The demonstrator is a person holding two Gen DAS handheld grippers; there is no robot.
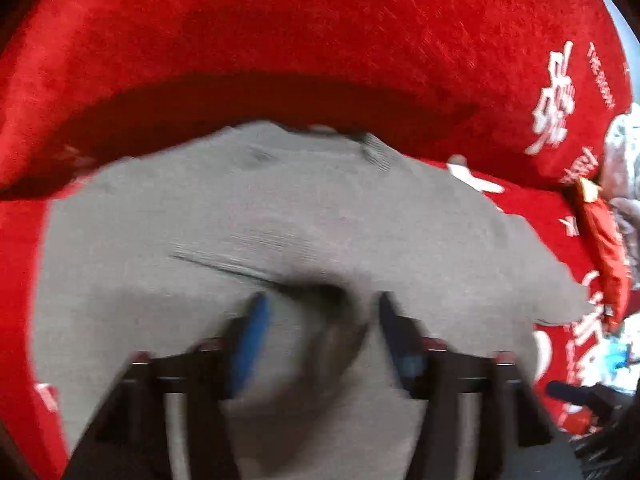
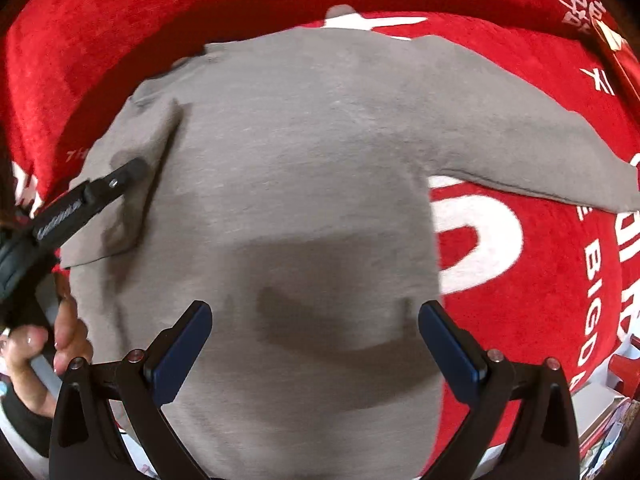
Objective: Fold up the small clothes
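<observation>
Blue pads on my right hand-held gripper [image 2: 315,344] stand wide apart, nothing between them, pointing straight down over the lower body of the grey sweater [image 2: 288,184]. My left hand-held gripper [image 1: 320,312] is blurred; its blue fingers [image 1: 252,336] are parted over a dark crease in the knit, and I cannot tell whether any cloth lies between the pads.

The sweater lies flat on the red plush cover [image 2: 520,272], which carries large white lettering. Its long axis runs from the hem nearest me up to the collar at the far edge. The right sleeve stretches out sideways to the right; the left sleeve is folded in over the body, cuff toward me.

In the right wrist view, my left hand [image 2: 60,340] and its tool reach in from the left edge, the black fingertip over the folded sleeve.

Beyond the collar, a raised red cushioned edge [image 1: 280,40]. Far right, a small red pouch [image 1: 608,248] and pale crumpled cloth [image 1: 622,148].
</observation>
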